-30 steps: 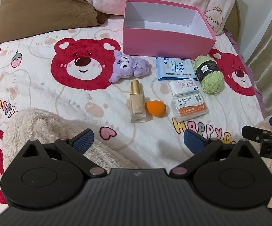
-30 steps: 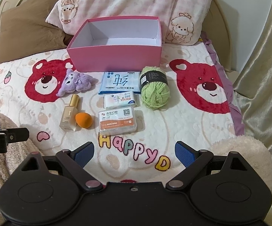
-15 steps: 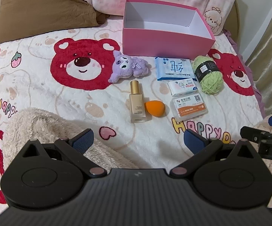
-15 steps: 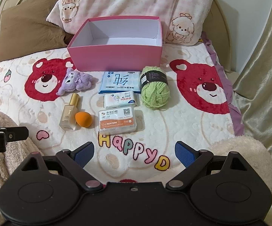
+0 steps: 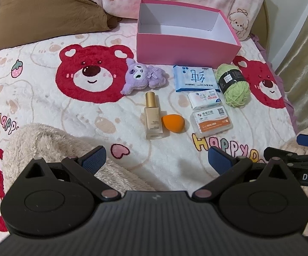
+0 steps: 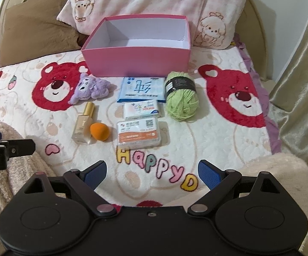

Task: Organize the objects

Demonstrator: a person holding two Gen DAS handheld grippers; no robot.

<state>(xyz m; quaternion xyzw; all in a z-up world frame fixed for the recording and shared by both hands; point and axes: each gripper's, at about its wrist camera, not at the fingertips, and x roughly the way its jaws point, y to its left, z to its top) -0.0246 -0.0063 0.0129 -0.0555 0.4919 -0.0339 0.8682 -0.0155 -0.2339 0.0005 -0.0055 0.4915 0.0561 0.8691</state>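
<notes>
Both claws unmoved; bedspread [image 6: 207, 140] "Happy"

I see a pink box [image 6: 135, 60], white inside. Purple plush [image 6: 91, 88], green yarn [image 6: 181, 101] with a black band, orange sponge [image 6: 99, 131], gold-capped beige bottle [image 6: 83, 128], blue-white packet [image 6: 142, 89]. Bedspread [image 6: 207, 132]: cream, red bears, multicoloured letters. Claw pads [image 6: 95, 173] are blue.

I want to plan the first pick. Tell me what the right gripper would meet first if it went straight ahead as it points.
Probably the orange-labelled packet: it lies nearest, ahead of the open right gripper, past a bare stretch of blanket. Depth is unclear, so the jaws might touch the blanket first.
</notes>
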